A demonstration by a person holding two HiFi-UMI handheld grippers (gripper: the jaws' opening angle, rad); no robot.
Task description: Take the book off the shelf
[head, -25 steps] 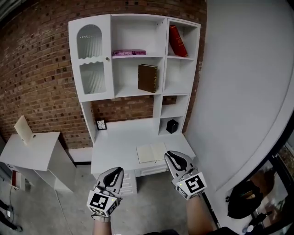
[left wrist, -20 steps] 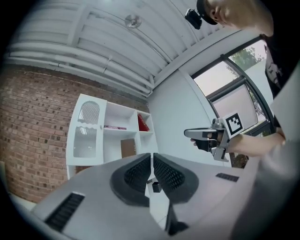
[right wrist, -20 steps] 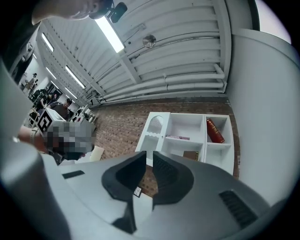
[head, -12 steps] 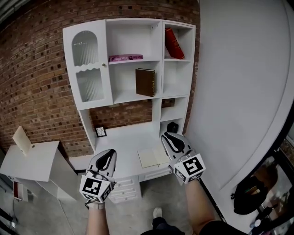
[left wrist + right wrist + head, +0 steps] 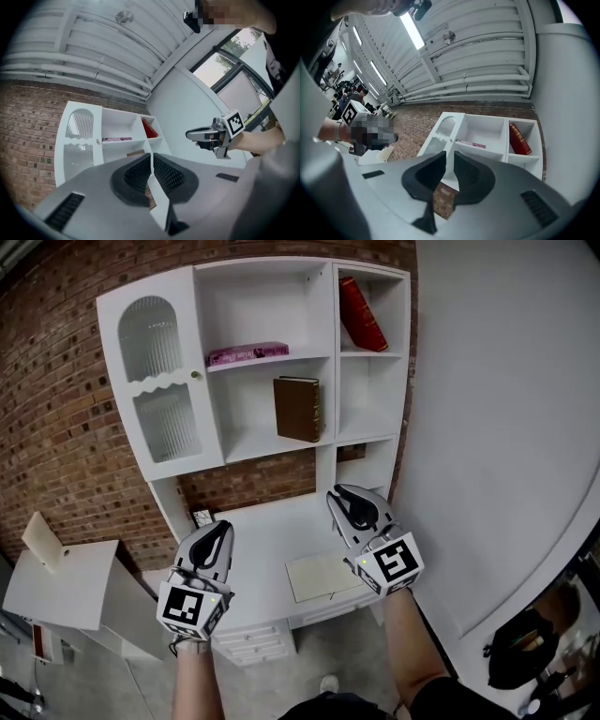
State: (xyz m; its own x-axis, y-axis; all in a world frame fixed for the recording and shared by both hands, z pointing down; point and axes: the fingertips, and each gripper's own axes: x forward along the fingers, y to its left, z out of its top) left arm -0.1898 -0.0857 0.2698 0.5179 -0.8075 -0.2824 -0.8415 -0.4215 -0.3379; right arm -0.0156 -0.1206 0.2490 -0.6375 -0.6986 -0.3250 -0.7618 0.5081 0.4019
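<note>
- Hovering at the white surface (image 5: 272, 532), the left tongs (image 5: 221, 531) and right tongs (image 5: 343, 498) are both closed tight, holding nothing.
- The brown book (image 5: 298, 409) stands upright on the middle shelf (image 5: 255, 442), well apart from both.

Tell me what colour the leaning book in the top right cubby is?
Red book, clearest in the head view.

A white wooden shelf unit (image 5: 272, 444) fills the upper centre of the frame, backed by a red brick wall (image 5: 56, 418). A brown hardback book (image 5: 298, 409) stands in its middle compartment. A flat pink book (image 5: 247, 352) lies on the shelf above, and a red hardback book (image 5: 362, 313) leans in the upper right compartment. Below, an open cream notebook (image 5: 319, 577) lies on the white desk (image 5: 262, 540).
</note>
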